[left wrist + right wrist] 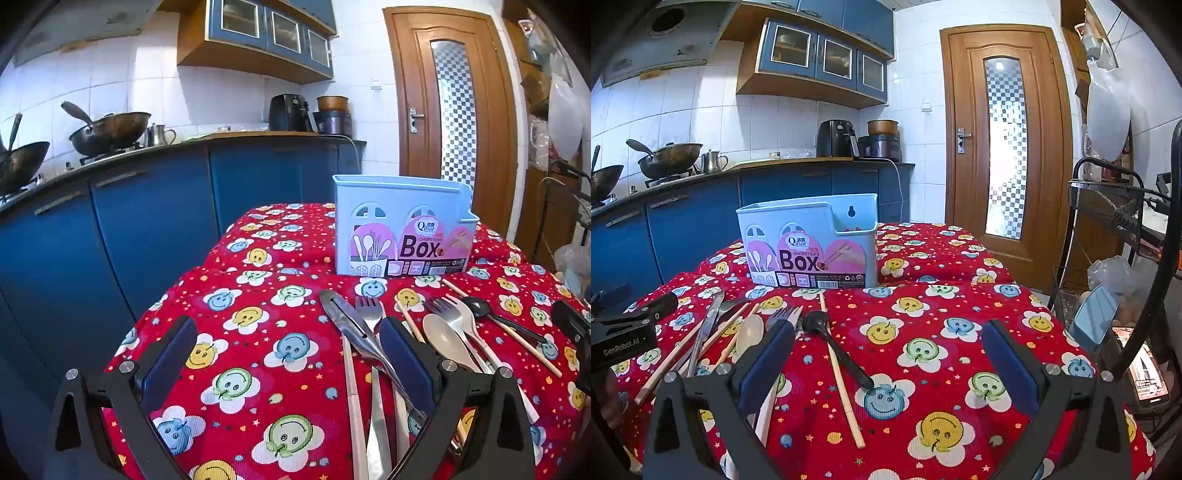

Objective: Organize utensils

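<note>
Now both tools hover wide open above the counter's red smiley cloth (923, 306), gripping nothing. The left tool (288, 354) hangs over bare cloth, its right pad just beside the pile of utensils (424, 332): knife, forks, beige spoon, black spoon, chopsticks. The right tool (888, 363) has the black spoon (834, 347) and one chopstick (840, 376) lying between its pads, untouched. Beyond the pile stands the pale blue chopsticks box (402, 229), upright.
</note>
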`<state>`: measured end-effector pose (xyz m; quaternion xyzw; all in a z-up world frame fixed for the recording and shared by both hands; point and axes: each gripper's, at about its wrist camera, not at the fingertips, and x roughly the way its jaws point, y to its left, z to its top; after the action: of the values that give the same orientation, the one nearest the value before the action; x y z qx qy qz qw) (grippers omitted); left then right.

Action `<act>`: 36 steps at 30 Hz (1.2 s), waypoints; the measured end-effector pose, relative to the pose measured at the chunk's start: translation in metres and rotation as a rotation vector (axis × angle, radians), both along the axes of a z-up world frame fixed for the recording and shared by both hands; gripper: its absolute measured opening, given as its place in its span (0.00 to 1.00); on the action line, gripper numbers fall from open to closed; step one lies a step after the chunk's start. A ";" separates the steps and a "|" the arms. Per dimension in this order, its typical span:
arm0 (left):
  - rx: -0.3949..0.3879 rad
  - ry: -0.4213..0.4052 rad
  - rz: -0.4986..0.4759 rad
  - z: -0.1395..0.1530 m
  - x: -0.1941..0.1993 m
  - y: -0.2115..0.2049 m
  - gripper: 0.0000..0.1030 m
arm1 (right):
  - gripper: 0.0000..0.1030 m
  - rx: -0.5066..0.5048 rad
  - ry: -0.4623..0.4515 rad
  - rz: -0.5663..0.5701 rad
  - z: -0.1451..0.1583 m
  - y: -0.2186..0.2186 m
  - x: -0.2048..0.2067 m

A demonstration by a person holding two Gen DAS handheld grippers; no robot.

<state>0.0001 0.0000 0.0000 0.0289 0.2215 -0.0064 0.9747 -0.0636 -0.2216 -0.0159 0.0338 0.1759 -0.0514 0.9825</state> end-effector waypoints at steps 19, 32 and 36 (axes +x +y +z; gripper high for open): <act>-0.004 -0.002 0.000 -0.002 0.000 -0.001 0.96 | 1.00 0.002 -0.001 0.001 0.000 -0.001 0.000; -0.002 -0.004 -0.002 0.001 -0.002 0.002 0.96 | 1.00 0.003 -0.002 0.001 0.000 -0.001 -0.001; -0.002 -0.004 -0.003 0.001 -0.002 0.002 0.96 | 1.00 0.004 -0.002 0.000 0.001 -0.001 -0.001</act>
<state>-0.0023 0.0019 0.0010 0.0284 0.2193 -0.0078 0.9752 -0.0642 -0.2225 -0.0154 0.0356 0.1748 -0.0509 0.9826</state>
